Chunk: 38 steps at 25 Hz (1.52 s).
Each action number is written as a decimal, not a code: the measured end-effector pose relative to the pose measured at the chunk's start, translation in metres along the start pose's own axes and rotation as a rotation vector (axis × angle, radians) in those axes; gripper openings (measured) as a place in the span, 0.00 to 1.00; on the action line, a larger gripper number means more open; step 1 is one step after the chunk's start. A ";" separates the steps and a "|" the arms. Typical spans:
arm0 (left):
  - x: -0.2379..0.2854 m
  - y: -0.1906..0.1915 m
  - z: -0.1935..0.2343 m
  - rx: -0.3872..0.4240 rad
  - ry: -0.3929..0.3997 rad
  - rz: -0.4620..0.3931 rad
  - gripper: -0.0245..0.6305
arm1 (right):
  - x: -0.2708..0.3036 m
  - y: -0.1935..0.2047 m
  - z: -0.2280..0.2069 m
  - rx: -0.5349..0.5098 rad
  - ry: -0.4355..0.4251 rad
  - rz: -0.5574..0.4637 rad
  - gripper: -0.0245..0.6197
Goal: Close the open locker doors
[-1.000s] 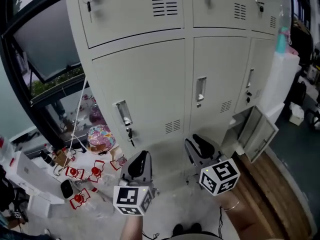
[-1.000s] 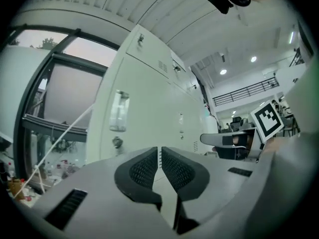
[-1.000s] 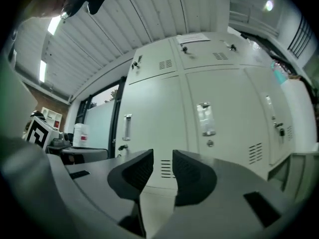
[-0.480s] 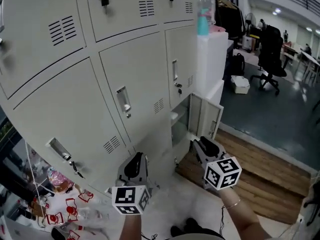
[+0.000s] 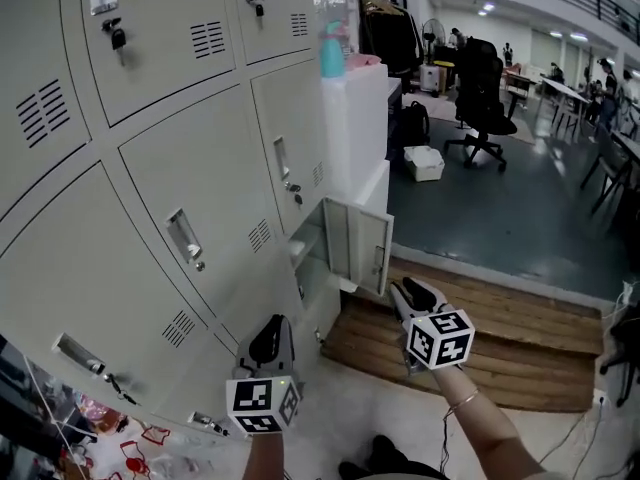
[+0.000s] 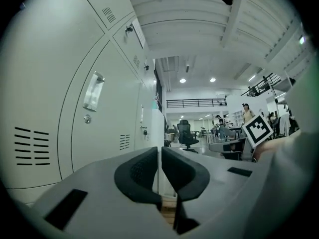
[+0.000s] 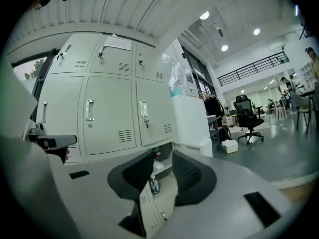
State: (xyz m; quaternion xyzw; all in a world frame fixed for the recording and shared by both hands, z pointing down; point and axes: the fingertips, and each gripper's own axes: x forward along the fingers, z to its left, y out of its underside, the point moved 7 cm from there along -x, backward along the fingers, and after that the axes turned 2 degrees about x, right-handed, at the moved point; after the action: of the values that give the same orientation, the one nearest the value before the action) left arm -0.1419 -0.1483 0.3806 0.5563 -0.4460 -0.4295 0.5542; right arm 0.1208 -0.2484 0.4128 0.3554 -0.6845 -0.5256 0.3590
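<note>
A bank of pale grey lockers (image 5: 150, 168) fills the left of the head view. One low door (image 5: 360, 243) at its right end stands open, showing a compartment (image 5: 308, 253) with shelves. My right gripper (image 5: 412, 290) hovers just right of and below that door, apart from it, jaws open and empty. In the right gripper view, my right gripper (image 7: 163, 168) frames the open compartment, a small bottle (image 7: 155, 185) and the door's edge (image 7: 152, 208). My left gripper (image 5: 270, 336) is low by the closed lockers; in its own view my left gripper (image 6: 159, 166) is shut, holding nothing.
A white cabinet (image 5: 355, 118) with a teal-capped bottle (image 5: 333, 48) stands right of the lockers. Beyond are an office chair (image 5: 483, 88) and a white box (image 5: 424, 163) on grey floor. Wooden flooring (image 5: 480, 343) lies under my right gripper. Red-and-white litter (image 5: 140, 448) sits bottom left.
The head view has swung right along the lockers, so the open door moved from the right edge to the centre and looks nearer. Both grippers keep their places in the view.
</note>
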 end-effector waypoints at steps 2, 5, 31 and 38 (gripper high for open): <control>0.008 0.002 -0.003 0.002 0.013 0.008 0.07 | 0.001 0.001 -0.011 0.010 0.024 0.004 0.21; 0.024 0.003 -0.004 0.007 0.025 0.012 0.07 | 0.007 0.002 -0.025 0.021 0.043 0.000 0.21; 0.226 0.039 0.001 -0.013 -0.062 0.104 0.07 | 0.227 0.005 -0.191 0.021 0.032 0.094 0.24; 0.252 0.047 -0.002 -0.011 -0.070 0.132 0.07 | 0.269 0.013 -0.211 0.005 -0.021 0.148 0.28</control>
State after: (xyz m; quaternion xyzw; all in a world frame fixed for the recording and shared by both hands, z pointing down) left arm -0.0819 -0.3925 0.4320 0.5073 -0.4982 -0.4137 0.5686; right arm 0.1700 -0.5756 0.4974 0.2991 -0.7139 -0.4996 0.3889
